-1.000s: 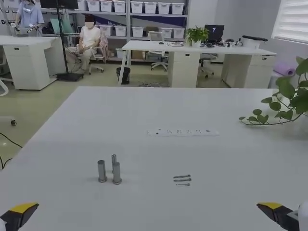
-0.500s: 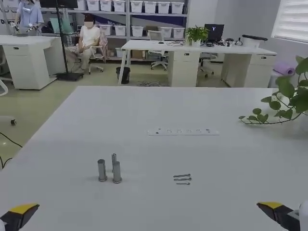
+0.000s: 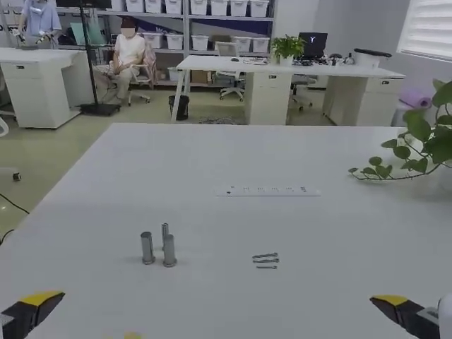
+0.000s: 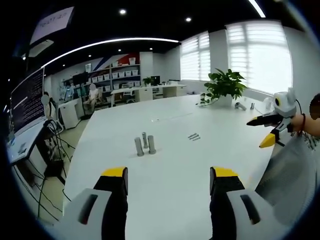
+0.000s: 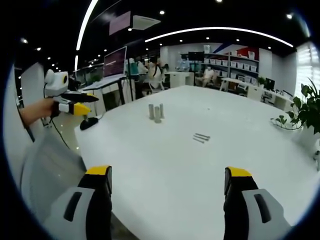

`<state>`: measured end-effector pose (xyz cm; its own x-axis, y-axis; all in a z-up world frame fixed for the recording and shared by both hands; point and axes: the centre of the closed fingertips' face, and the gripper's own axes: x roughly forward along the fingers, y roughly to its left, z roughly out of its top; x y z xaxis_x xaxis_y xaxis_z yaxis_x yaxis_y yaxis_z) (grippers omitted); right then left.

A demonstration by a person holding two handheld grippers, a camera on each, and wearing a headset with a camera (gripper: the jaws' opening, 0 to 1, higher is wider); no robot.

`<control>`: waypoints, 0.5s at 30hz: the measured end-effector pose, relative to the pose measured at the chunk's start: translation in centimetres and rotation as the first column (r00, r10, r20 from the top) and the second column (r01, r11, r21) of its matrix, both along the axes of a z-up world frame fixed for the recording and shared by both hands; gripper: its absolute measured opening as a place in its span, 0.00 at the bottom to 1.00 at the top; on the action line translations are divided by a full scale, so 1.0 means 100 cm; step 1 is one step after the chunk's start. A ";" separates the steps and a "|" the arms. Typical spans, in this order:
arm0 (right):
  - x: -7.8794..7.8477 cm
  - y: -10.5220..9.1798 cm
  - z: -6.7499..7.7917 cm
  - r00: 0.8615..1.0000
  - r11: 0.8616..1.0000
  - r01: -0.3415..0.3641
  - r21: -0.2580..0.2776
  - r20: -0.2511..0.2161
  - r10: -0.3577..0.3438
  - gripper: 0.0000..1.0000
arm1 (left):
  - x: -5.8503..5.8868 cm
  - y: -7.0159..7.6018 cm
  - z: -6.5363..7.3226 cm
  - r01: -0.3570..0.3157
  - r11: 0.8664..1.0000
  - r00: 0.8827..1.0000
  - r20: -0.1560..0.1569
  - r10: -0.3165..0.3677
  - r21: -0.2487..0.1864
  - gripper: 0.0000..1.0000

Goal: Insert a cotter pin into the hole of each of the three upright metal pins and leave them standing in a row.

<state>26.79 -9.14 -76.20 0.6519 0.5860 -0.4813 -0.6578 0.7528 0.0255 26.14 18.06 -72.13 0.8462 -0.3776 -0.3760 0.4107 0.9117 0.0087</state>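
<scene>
Near upright pins [image 3: 169,251], indistinct cotter pins [image 3: 266,259]

Left claw [image 4: 170,175], right claw [image 5: 168,174] — both spread wide.

The head view looked forward and down from the near edge of the table [image 3: 212,155], taking in its whole top and the room beyond. The left gripper view sat low over the near left corner, facing far and right. The right gripper view sat low at the near right, facing far and left. All three shared the metal pins [image 3: 169,251] and cotter pins [image 3: 266,258] at mid-table, well ahead of each camera.
</scene>
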 end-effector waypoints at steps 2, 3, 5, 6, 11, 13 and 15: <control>0.000 0.000 0.000 1.000 1.000 -0.001 0.010 -0.003 0.001 0.92 | 0.006 0.000 0.001 0.003 1.000 1.000 0.006 -0.003 -0.004 0.61; 0.000 0.001 -0.001 1.000 1.000 -0.001 0.015 -0.006 0.001 0.92 | 0.011 -0.001 0.001 0.007 1.000 1.000 0.006 -0.007 -0.003 0.59; 0.000 0.002 -0.001 1.000 1.000 -0.004 0.018 -0.008 0.004 0.90 | 0.019 -0.002 0.001 0.015 1.000 1.000 0.011 -0.015 0.005 0.55; 0.000 0.002 -0.002 1.000 1.000 -0.007 0.019 -0.010 0.007 0.89 | 0.023 -0.002 0.001 0.017 1.000 1.000 0.014 -0.017 0.009 0.53; 0.002 0.003 0.001 1.000 0.999 -0.011 0.030 -0.001 0.012 0.84 | 0.046 -0.006 0.001 0.026 1.000 0.999 0.041 -0.027 0.013 0.43; 0.003 0.005 0.003 1.000 0.999 -0.015 0.047 0.003 0.015 0.82 | 0.055 -0.008 0.000 0.030 0.999 0.999 0.045 -0.031 0.011 0.40; 0.004 0.006 0.004 1.000 0.998 -0.019 0.052 0.003 0.019 0.80 | 0.064 -0.010 -0.002 0.036 0.999 0.998 0.050 -0.037 0.009 0.38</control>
<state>27.19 -8.55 -75.77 0.6416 0.6225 -0.4482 -0.6720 0.7379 0.0629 32.59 17.04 -72.33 0.8497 -0.4057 -0.3366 0.4427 0.8959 0.0379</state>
